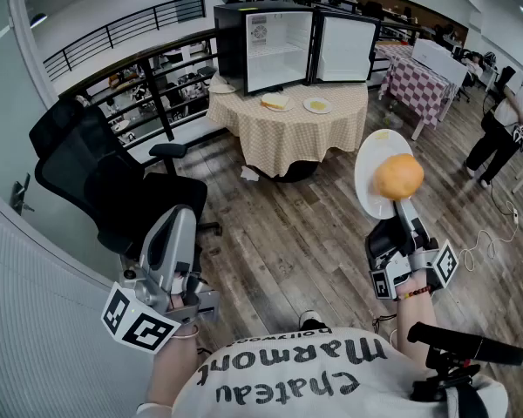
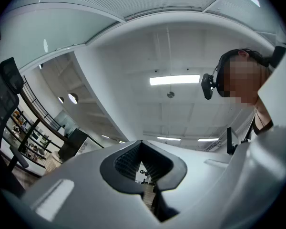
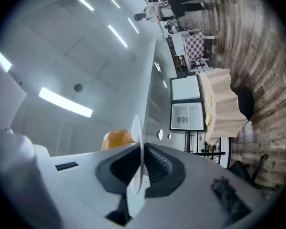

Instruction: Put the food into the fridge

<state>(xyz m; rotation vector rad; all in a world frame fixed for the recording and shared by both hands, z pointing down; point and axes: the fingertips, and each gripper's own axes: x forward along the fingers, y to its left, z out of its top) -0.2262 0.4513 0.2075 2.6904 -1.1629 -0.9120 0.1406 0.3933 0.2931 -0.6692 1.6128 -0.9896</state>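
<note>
**Wood-floored office, fridge open, plate in the air**

Wooden floor (image 1: 314,233) runs between the person and a round table (image 1: 288,142) under a checked cloth. On the table stands a small fridge (image 1: 279,46) with its door swung wide and its white shelves bare. Two more plates of food (image 1: 275,102) (image 1: 317,105) sit on the cloth in front of it, and a black office chair (image 1: 96,172) stands off to the left.

The right gripper (image 1: 399,207) is clenched on the near rim of a white plate (image 1: 370,177), well apart from the table. In the right gripper view the thin edge of the plate runs straight between the pads. An orange-brown bun (image 1: 398,178) rests on the plate close to the jaws. The left gripper (image 1: 179,220) hangs low by the person's waist; its jaws are drawn together with only a sliver between them and nothing in them.

The plate looks stiff, glazed and breakable, and a pinch on the rim alone gives it a lot of leverage to tip. Biting as deep over the rim as the pads allow seems the soundest hold. The bun looks light, rounded and loose, so it will likely roll off unless the plate is carried flat. Sliding the plate onto a shelf probably calls for a slow, level entry.
</note>
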